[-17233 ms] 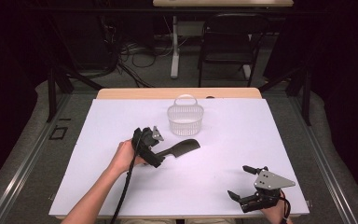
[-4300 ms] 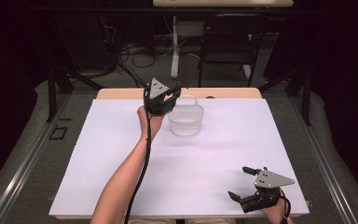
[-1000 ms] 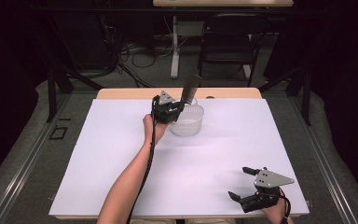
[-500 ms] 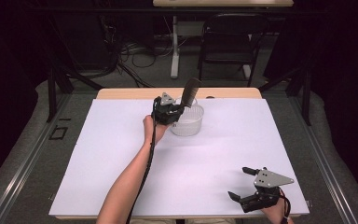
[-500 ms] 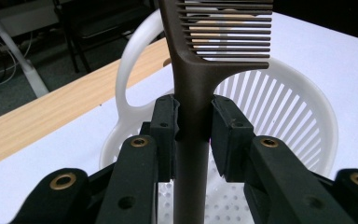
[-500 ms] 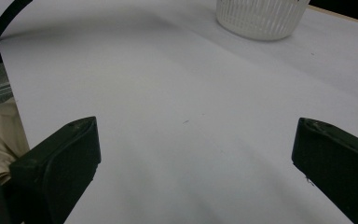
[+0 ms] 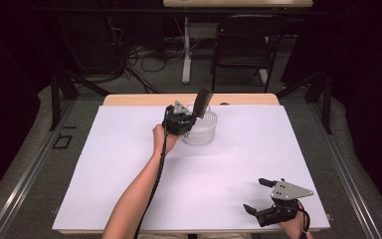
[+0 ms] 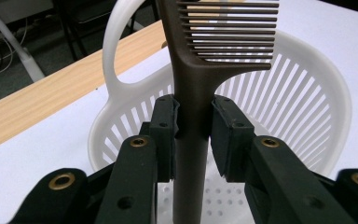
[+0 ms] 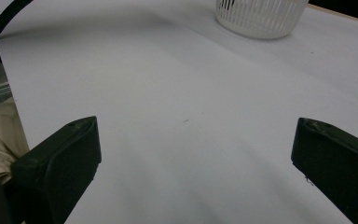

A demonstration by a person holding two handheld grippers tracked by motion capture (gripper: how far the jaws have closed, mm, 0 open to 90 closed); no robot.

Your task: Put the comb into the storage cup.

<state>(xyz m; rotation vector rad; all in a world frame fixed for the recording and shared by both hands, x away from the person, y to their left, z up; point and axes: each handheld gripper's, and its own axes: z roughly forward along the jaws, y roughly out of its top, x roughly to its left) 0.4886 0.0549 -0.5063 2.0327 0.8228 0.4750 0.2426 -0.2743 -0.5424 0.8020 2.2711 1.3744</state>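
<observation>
The dark brown comb [image 8: 192,116] stands nearly upright over the white slotted basket [image 7: 201,130], its long axis running from the handle low in the bowl up to the toothed head, which leans a little toward the far right in the high view. In the left gripper view the teeth jut sideways to the right. The left hand-held gripper [image 8: 193,126] is clamped on the comb's handle, pads pressing both sides, at the basket's near-left rim. The right hand-held gripper [image 7: 263,196] rests on the white table [image 7: 129,164] at the near right corner, jaws wide apart with nothing between them. Seventeen seconds earlier the comb lay flat mid-table; a second ago it already stood in the basket, and the right gripper has not moved.
</observation>
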